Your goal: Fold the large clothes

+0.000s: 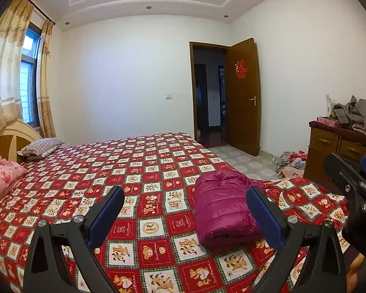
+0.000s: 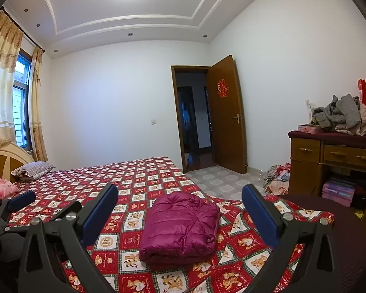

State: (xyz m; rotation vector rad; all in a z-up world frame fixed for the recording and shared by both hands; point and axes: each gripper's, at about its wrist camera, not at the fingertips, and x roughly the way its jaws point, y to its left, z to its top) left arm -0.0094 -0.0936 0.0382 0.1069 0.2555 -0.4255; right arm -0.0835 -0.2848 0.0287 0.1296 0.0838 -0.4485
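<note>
A magenta puffer jacket (image 1: pixel 223 206) lies folded into a compact bundle on the red patterned bedspread (image 1: pixel 139 171), near the bed's foot corner. In the right wrist view the jacket (image 2: pixel 180 227) sits straight ahead on the bedspread (image 2: pixel 139 185). My left gripper (image 1: pixel 185 214) hovers above the bed, open and holding nothing, with the jacket just behind its right finger. My right gripper (image 2: pixel 179 213) is open too, empty, raised above the jacket. The right gripper (image 1: pixel 353 178) shows at the far right of the left wrist view, and the left gripper (image 2: pixel 19 201) at the far left of the right wrist view.
A striped pillow (image 1: pixel 42 146) and a pink quilt (image 1: pixel 2 180) lie at the headboard end. A wooden dresser (image 2: pixel 329 161) piled with grey clothes (image 2: pixel 341 116) stands on the right, with loose clothes on the floor (image 2: pixel 278 178) beside it. The brown door (image 2: pixel 225 112) stands ajar.
</note>
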